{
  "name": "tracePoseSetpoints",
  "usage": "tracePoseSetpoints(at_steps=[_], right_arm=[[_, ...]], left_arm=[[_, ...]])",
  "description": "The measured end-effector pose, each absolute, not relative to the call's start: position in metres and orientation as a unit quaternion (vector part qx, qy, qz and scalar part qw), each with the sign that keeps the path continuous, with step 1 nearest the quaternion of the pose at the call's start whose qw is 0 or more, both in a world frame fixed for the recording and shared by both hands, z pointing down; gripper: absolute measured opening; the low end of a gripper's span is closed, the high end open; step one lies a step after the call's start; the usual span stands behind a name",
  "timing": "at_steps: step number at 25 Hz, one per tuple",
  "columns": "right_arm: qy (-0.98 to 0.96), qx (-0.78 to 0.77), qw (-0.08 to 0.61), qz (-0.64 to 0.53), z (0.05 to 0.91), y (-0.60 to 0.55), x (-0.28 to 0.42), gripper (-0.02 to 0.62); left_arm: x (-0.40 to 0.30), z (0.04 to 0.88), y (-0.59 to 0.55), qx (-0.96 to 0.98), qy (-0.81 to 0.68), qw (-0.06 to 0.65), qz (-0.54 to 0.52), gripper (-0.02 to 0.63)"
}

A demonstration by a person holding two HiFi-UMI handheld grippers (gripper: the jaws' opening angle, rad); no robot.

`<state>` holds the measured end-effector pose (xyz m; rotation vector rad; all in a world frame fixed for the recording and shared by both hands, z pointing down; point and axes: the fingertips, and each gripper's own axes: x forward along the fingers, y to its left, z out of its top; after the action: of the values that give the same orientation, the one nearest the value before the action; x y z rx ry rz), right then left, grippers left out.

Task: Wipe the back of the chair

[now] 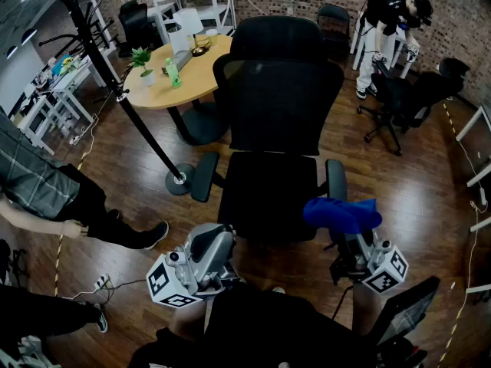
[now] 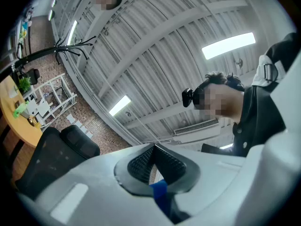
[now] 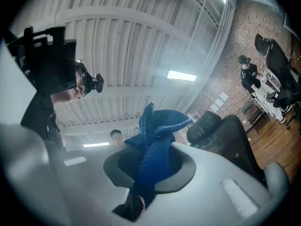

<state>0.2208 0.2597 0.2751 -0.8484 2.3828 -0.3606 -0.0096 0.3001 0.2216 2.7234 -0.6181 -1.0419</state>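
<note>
A black office chair stands in front of me, its mesh back (image 1: 280,90) upright behind the seat (image 1: 268,194). My right gripper (image 1: 349,234) is low on the right, beside the right armrest, and is shut on a blue cloth (image 1: 341,213). The right gripper view looks up at the ceiling, with the cloth (image 3: 157,131) bunched between the right gripper's (image 3: 153,166) jaws and the chair (image 3: 230,135) off to the right. My left gripper (image 1: 211,240) hangs low at the seat's front left corner. Its jaws (image 2: 154,161) meet with nothing between them, and the chair (image 2: 51,159) shows at lower left.
A round wooden table (image 1: 199,71) with a plant (image 1: 142,60) stands behind the chair. A black coat stand (image 1: 123,98) leans across the left. One person sits at the left (image 1: 46,190), another stands at the back right (image 1: 387,14) near a second chair (image 1: 410,98). A power strip (image 1: 100,284) lies on the floor.
</note>
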Motion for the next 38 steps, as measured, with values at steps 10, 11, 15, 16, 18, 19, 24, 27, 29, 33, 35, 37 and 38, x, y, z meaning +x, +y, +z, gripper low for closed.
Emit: tracePoseSetpoints(at_steps=[10,11,15,16,18,19,24,27,29,33,35,37,38], right_arm=[[0.911,-0.319,0.25,-0.081,0.265,0.162,0.186,0.051],[0.913,-0.323,0.241,-0.071,0.262,0.147,0.18,0.051],[0.916,-0.339,0.211,-0.036,0.245,0.085,0.151,0.051],[0.917,-0.341,0.206,-0.029,0.241,0.07,0.143,0.052],[0.919,-0.343,0.193,-0.012,0.233,0.042,0.13,0.052],[0.921,-0.344,0.185,-0.003,0.229,0.028,0.124,0.052],[0.927,-0.351,0.131,0.028,0.223,-0.059,0.108,0.052],[0.925,-0.365,0.073,0.077,0.214,-0.128,0.099,0.051],[0.923,-0.364,0.032,0.124,0.2,-0.17,0.088,0.052],[0.896,-0.376,-0.022,0.237,0.157,-0.254,0.067,0.051],[0.873,-0.396,-0.031,0.285,0.138,-0.289,0.062,0.051],[0.854,-0.413,-0.028,0.315,0.123,-0.315,0.059,0.051],[0.845,-0.419,-0.029,0.329,0.118,-0.325,0.057,0.051]], left_arm=[[-0.046,0.227,0.214,0.904,-0.21,0.071,-0.366,0.0],[-0.051,0.227,0.2,0.903,-0.206,0.069,-0.37,0.0],[-0.076,0.227,0.135,0.9,-0.186,0.079,-0.385,0.0],[-0.082,0.226,0.12,0.899,-0.181,0.085,-0.389,0.0],[-0.091,0.227,0.094,0.898,-0.172,0.096,-0.393,0.0],[-0.095,0.228,0.081,0.898,-0.169,0.101,-0.394,0.0],[-0.1,0.238,0.038,0.896,-0.173,0.123,-0.39,0.0],[-0.107,0.24,0.021,0.892,-0.191,0.121,-0.391,0.0],[-0.112,0.24,0.018,0.888,-0.205,0.117,-0.394,0.0],[-0.124,0.244,0.008,0.88,-0.245,0.108,-0.392,0.0],[-0.13,0.248,0.001,0.873,-0.264,0.108,-0.395,0.0],[-0.137,0.252,-0.003,0.867,-0.284,0.107,-0.395,0.0],[-0.142,0.254,-0.005,0.865,-0.293,0.107,-0.393,0.0]])
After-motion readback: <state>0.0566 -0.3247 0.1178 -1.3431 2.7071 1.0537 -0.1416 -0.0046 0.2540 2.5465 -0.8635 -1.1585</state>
